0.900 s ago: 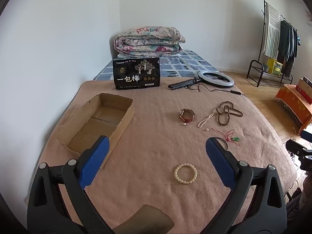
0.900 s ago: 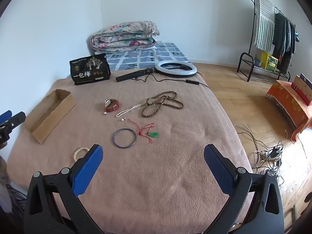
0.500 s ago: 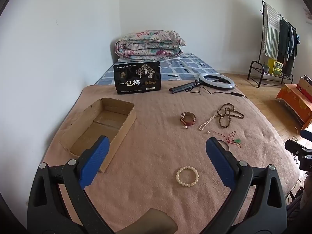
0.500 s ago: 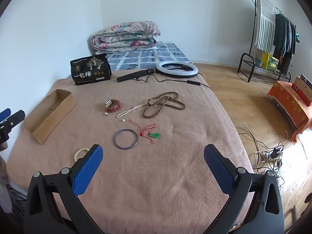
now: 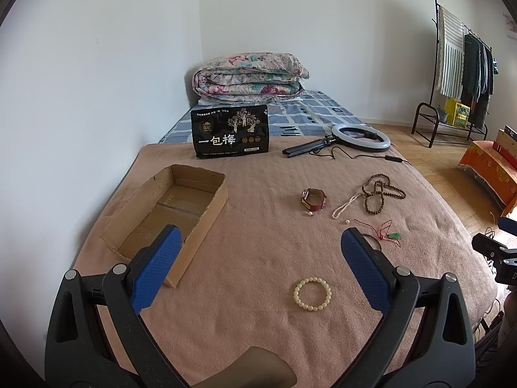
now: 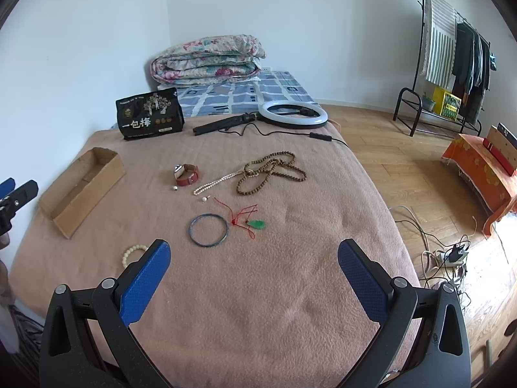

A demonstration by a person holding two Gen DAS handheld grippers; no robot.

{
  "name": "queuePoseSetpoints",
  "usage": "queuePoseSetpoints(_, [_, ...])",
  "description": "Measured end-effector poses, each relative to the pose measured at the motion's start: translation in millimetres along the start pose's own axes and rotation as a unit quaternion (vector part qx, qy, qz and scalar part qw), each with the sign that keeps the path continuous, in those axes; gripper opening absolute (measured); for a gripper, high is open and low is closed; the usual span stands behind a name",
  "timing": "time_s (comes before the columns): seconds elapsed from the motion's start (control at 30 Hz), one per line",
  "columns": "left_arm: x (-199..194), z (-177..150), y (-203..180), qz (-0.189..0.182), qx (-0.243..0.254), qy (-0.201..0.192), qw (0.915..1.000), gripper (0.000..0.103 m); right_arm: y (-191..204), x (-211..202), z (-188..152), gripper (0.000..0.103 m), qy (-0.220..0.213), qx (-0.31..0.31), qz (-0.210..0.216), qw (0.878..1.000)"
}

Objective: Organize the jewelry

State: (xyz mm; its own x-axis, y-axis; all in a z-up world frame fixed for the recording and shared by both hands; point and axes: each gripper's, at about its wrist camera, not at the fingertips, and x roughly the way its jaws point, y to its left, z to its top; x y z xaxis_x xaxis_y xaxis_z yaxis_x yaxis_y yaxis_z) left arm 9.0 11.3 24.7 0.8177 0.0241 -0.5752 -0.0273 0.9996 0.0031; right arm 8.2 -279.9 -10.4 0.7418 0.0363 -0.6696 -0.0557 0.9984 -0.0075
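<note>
left claw spread wide, cream bracelet below

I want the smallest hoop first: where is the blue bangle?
In the right wrist view, the blue bangle lies flat on the pink blanket, just left of the green pendant.

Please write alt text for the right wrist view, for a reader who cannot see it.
The open, empty right gripper hovers over a pink blanket with jewelry laid out: a blue bangle, a green pendant, a pearl strand, brown beads and a red watch. A cardboard box lies left.
</note>
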Motion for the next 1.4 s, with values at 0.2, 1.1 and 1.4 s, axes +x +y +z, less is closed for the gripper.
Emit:
queuePoseSetpoints(0.2, [-1.5,-6.6,-0.8,-0.001,0.003,-0.003,1.0000,0.101,-3.1,0.6,-6.0,0.103,0.000,0.004,0.002,1.000])
queuePoseSetpoints(1.1, [-5.6,-11.1,-1.2,0.001,0.004,-0.007,1.0000,0.101,-1.5,2.9,-8.7,0.103,0.005,0.001,0.001,1.000])
queuePoseSetpoints(1.4, [-4.9,-12.3,-2.1,0.001,0.003,-0.008,1.0000,0.101,-2.4,4.1,-10.8,0.103,0.007,0.002,0.001,1.000])
